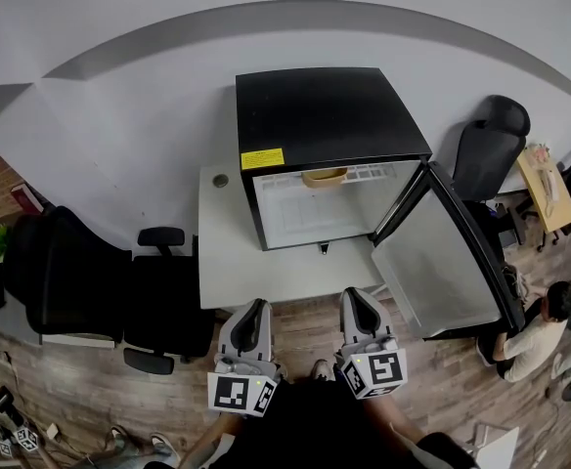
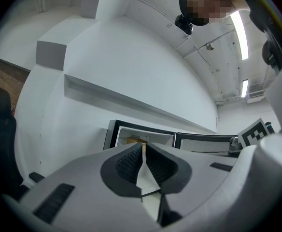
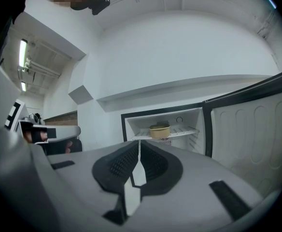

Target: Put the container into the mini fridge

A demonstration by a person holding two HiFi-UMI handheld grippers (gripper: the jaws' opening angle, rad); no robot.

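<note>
The black mini fridge [image 1: 329,115] stands on a white table [image 1: 229,262] with its door [image 1: 449,262] swung open to the right. A tan round container [image 1: 325,176] rests on the fridge's wire shelf; the right gripper view shows the container [image 3: 160,131] there too. My left gripper [image 1: 251,313] and right gripper [image 1: 360,306] hang side by side near the table's front edge, well short of the fridge. Both are shut with nothing between their jaws. In the left gripper view the left gripper [image 2: 144,146] points toward the open fridge [image 2: 141,138].
Black office chairs [image 1: 158,301] crowd the left side of the table. Another chair [image 1: 489,145] stands right of the fridge beside a small desk [image 1: 549,189]. A person [image 1: 540,330] sits on the wooden floor at the right, near the open door.
</note>
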